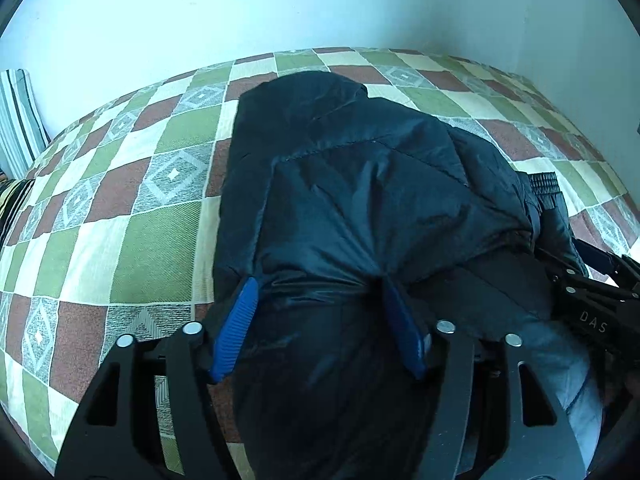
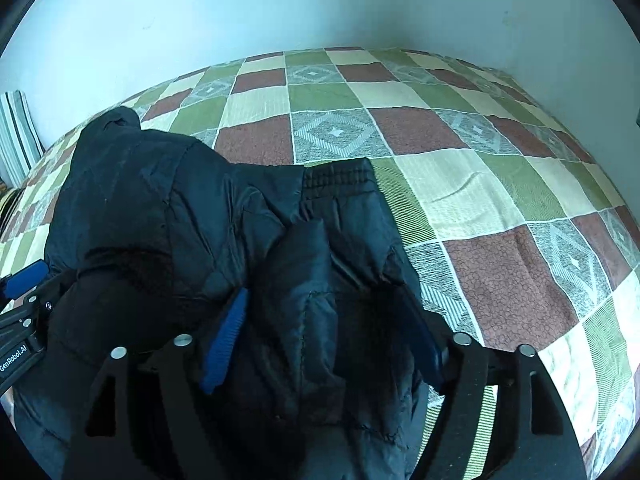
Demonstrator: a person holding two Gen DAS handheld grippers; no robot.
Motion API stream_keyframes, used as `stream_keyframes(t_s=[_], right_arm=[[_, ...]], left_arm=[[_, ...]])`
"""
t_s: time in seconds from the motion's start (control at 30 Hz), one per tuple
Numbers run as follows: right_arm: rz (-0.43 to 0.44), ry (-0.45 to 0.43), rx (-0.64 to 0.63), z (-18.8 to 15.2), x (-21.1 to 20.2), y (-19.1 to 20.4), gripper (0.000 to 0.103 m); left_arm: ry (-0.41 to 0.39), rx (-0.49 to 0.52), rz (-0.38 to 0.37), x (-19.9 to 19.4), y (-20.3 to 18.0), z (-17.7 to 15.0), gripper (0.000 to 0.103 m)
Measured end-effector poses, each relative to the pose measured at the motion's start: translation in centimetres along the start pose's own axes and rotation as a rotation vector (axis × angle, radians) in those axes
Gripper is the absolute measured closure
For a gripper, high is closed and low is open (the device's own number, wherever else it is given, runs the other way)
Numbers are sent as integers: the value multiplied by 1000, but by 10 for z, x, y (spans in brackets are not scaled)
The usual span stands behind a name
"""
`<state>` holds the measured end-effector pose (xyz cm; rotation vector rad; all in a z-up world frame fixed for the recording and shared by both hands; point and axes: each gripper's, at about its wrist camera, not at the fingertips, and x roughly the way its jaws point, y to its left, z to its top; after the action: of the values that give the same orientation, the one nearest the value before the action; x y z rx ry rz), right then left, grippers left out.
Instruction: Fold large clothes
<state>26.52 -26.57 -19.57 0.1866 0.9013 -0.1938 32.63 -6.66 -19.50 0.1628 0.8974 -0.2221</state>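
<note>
On a bed with a checked quilt (image 2: 500, 292), the folded dark jacket (image 1: 360, 184) lies bunched between both spread tongs, left (image 1: 320, 292) and right (image 2: 328, 304); puffy fabric risks springing open once released.

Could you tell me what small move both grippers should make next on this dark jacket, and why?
Probably draw both back off the jacket: it lies folded on the checked bedspread, and the left gripper and right gripper stand apart, fabric bulging between the fingers.
</note>
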Motion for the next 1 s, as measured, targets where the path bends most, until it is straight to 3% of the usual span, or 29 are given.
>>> stream_keyframes(t_s=[0.2, 0.47, 1.0], right_arm=[[7, -15, -2, -2, -15, -2, 27], [17, -33, 19, -11, -36, -9, 26], [17, -60, 62, -42, -90, -23, 25]], left_arm=[[-8, -48, -2, -10, 10, -2, 22], [-45, -24, 9, -35, 9, -7, 16], [-100, -31, -29, -91, 3, -39, 15]])
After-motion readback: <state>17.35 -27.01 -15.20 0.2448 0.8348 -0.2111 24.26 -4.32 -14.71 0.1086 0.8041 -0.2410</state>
